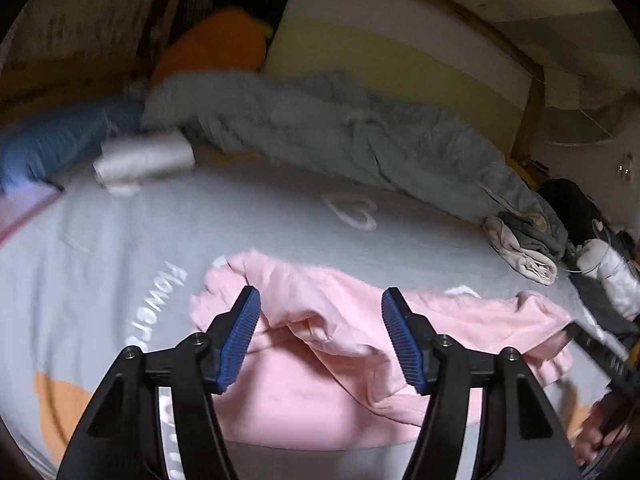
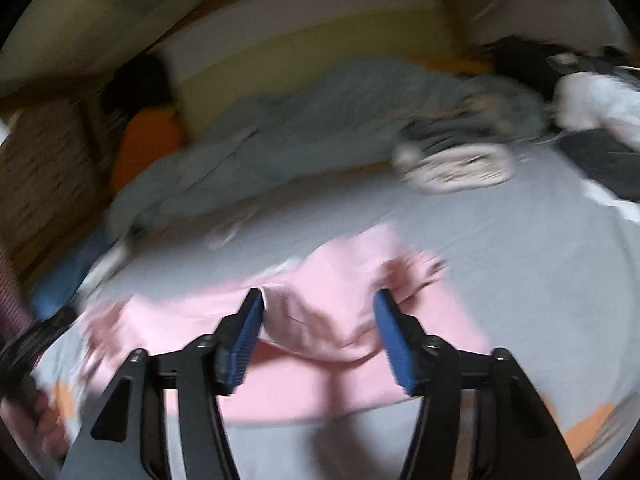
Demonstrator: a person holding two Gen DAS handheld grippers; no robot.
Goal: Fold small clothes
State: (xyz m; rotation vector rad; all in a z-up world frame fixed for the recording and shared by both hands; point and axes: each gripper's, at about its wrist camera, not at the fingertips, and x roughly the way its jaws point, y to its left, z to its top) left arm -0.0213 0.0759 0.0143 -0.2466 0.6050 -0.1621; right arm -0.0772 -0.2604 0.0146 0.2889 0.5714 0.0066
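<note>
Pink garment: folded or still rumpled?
Rumpled. The pink garment lies bunched in loose ridges on the grey sheet, edges uneven, no flat fold.

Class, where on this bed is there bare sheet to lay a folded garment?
Bare grey sheet lies between the pink garment and the grey-green quilt. The far right edge is crowded with a grey clothes pile.

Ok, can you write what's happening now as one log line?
step: fold small clothes | left gripper: open over pink garment | right gripper: open over it | garment: crumpled on grey bedsheet
</note>
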